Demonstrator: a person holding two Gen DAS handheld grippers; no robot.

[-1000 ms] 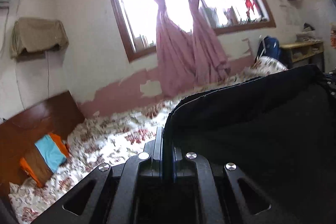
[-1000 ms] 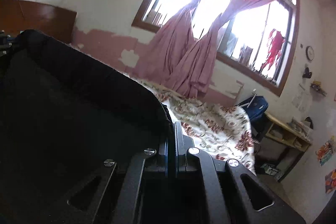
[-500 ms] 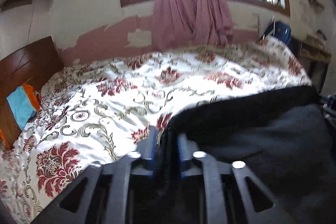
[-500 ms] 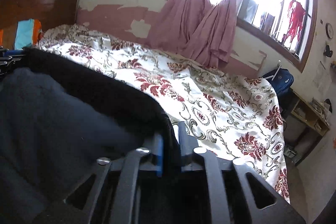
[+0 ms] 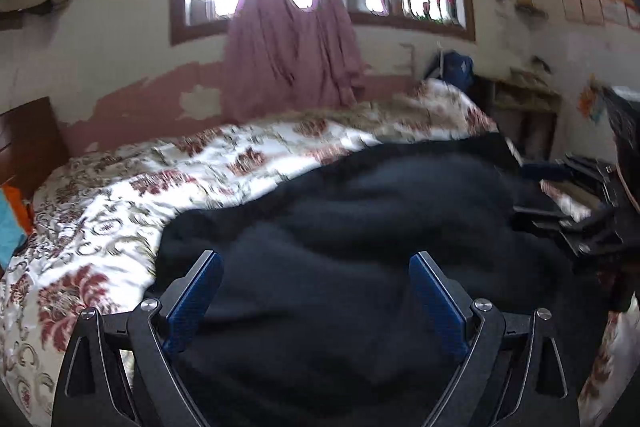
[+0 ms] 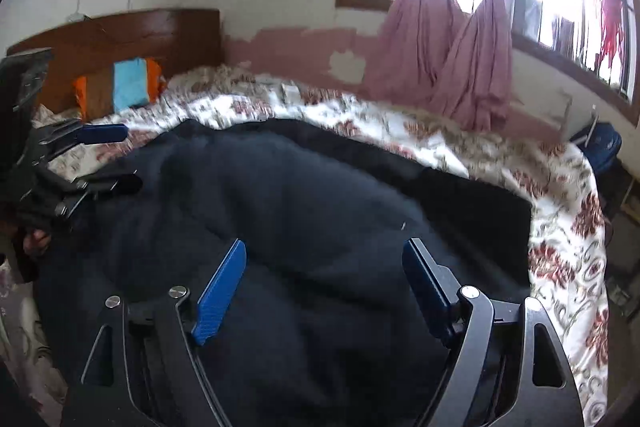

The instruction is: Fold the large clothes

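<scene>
Your left gripper [image 5: 314,267] and right gripper [image 6: 324,255] both hang with jaws spread wide, grasping nothing. The dark garment [image 5: 360,227] lies directly beneath and ahead of both, heaped on the floral bed [image 5: 120,195], its long axis running left to right between your hands; neither is clearly nearer.

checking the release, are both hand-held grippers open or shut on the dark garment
Both open. The left hand-held gripper and right hand-held gripper show blue pads spread wide, nothing pinched; the dark garment lies on the bed.
</scene>
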